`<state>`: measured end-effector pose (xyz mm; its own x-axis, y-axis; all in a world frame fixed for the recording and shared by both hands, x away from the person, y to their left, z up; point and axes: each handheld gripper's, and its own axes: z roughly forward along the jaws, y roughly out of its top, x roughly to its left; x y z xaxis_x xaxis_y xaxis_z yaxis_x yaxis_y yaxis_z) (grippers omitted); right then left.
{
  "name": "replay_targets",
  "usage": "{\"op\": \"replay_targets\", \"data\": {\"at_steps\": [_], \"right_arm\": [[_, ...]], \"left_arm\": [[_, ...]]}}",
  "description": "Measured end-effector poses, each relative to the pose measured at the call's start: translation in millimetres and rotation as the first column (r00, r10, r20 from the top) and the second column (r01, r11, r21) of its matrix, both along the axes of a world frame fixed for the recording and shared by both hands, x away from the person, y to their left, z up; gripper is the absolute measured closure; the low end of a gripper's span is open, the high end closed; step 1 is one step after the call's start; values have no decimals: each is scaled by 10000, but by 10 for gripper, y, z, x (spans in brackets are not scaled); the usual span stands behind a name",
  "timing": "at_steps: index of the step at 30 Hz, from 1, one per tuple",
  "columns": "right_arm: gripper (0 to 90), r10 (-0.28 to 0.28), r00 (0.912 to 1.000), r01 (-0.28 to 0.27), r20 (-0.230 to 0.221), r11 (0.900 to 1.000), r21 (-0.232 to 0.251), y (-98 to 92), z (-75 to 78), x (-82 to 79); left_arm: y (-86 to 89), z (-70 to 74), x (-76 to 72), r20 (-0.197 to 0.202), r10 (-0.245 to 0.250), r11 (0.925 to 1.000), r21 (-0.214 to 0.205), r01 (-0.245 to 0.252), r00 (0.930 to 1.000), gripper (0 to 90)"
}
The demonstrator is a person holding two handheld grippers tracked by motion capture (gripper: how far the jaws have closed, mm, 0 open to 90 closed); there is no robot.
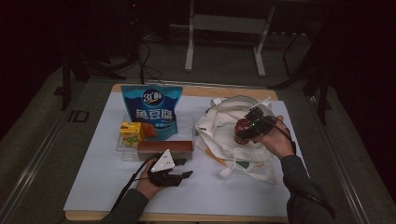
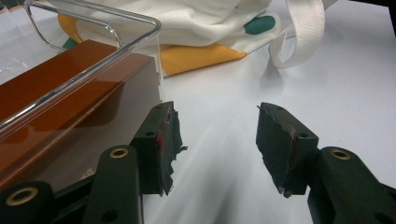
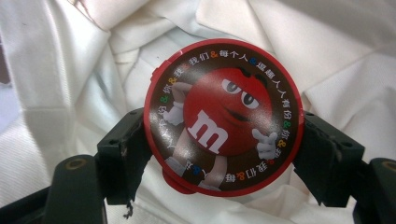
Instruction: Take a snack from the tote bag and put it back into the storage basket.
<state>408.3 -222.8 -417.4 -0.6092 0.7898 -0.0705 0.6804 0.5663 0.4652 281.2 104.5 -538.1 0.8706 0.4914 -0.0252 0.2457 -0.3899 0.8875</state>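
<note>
Your right hand-held gripper (image 1: pixel 246 128) is clamped on a round red candy tin (image 3: pixel 223 116); in the right gripper view both black jaws press on the rim from opposite sides, lid facing the camera. You hold the tin above the white cloth bag (image 1: pixel 219 133), which lies crumpled on the right half of the table (image 1: pixel 107 186). Folds of the bag surround the tin on every side in the right gripper view.

Your left hand-held gripper (image 1: pixel 180 168) rests low on the table near the front edge, jaws apart with nothing between them. In the left gripper view one jaw sits just beside the corner of the clear plastic tray (image 2: pixel 140 39); whether it touches the wall you cannot tell. The other jaw has bare white table around it.

The tray holds a long brown box (image 1: pixel 164 146) along its near wall, a small yellow carton (image 1: pixel 130 133) and a blue snack bag (image 1: pixel 152 109) standing upright at the back. The tote's strap (image 2: pixel 303 32) loops onto the open table between tray and bag.

Open room: the front strip of the table between your two hands, and the left margin beside the tray.
</note>
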Motion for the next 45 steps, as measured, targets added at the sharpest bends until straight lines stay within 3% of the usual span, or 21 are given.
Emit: {"op": "replay_targets", "data": {"at_steps": [45], "right_arm": [[258, 1184, 9925, -1199, 297, 9912, 553, 501, 329, -125]], "left_arm": [[-4, 0, 1, -3, -31, 10000, 17, 31, 10000, 475]]}}
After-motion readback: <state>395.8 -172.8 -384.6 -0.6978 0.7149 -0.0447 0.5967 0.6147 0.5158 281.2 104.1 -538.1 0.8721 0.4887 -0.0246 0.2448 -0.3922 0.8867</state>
